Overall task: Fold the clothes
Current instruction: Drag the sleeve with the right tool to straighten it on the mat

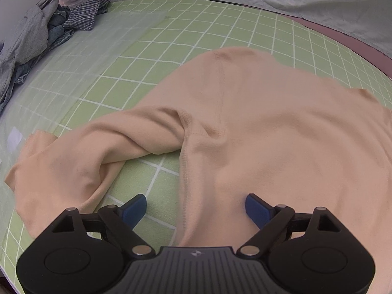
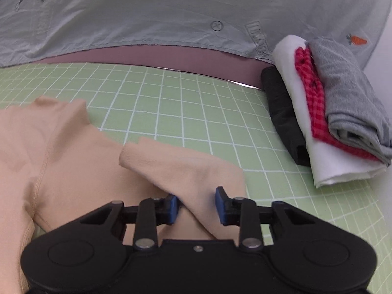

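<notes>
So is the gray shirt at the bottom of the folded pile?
No, the gray shirt lies on top of the folded pile, with the red checked cloth, white cloth and black cloth under it.

You are working over a surface covered by a green mat (image 1: 171, 46) ruled with a white grid. Directly on it lies a peach long-sleeved top (image 1: 281, 134), spread mostly flat, one sleeve (image 1: 80, 164) rumpled and twisted out to the side, the other sleeve (image 2: 181, 166) folded across. At one edge sits a loose heap of unfolded clothes (image 1: 36, 41), grey, denim and checked. At the opposite edge rests a stack of folded clothes (image 2: 330, 112): black, white, red check and grey. Along the far edge a pale grey sheet (image 2: 147, 12) with carrot prints hangs.
</notes>
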A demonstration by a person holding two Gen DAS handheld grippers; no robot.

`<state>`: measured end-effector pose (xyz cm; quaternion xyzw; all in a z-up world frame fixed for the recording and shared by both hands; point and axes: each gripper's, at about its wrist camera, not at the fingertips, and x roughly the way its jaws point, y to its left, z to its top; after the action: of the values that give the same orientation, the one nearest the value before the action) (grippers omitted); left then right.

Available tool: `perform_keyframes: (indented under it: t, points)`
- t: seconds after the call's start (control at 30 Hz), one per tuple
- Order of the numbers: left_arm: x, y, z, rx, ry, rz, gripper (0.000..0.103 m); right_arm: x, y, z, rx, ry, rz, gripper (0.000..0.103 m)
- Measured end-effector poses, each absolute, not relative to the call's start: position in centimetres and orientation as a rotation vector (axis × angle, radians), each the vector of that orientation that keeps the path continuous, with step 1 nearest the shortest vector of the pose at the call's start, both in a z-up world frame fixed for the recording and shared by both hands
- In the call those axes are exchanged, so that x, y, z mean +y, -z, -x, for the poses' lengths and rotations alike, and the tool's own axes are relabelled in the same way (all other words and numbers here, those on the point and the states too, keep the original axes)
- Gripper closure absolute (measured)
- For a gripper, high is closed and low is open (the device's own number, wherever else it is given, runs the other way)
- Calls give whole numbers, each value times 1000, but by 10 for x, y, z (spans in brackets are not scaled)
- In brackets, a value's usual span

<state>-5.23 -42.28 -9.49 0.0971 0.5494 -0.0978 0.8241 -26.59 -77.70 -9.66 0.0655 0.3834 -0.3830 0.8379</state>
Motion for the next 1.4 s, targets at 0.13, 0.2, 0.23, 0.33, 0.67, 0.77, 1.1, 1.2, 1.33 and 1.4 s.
perform_keyframes:
  t: [0.13,0.2,0.23,0.33,0.67,0.77,1.1,1.2,1.33,1.4]
  points:
    - [-420,97,52,1181,196,-190,7,-792,90,314,695,923,-382,76]
    - [-418,98,53,1185,199,-180,7,-793,89,331,670,969,-440,73]
    - [-418,98,53,1187,201,-176,7,-792,89,337,665,985,-454,65]
    - [-416,99,55,1188,204,-174,6,-789,90,345,684,1017,-428,57]
    - [-409,105,49,1205,185,-136,0,-773,89,301,772,925,-144,56]
    - [-409,106,52,1195,182,-133,0,-783,88,305,748,936,-176,93]
    - [-410,106,52,1189,178,-129,0,-833,92,414,626,1291,-510,92]
    - [-410,105,54,1185,178,-129,0,-831,99,436,621,1334,-547,91]
    - [-408,104,57,1184,178,-128,0,-826,106,445,647,1361,-576,91]
    - [-407,104,58,1182,178,-127,0,-824,111,448,669,1372,-588,91]
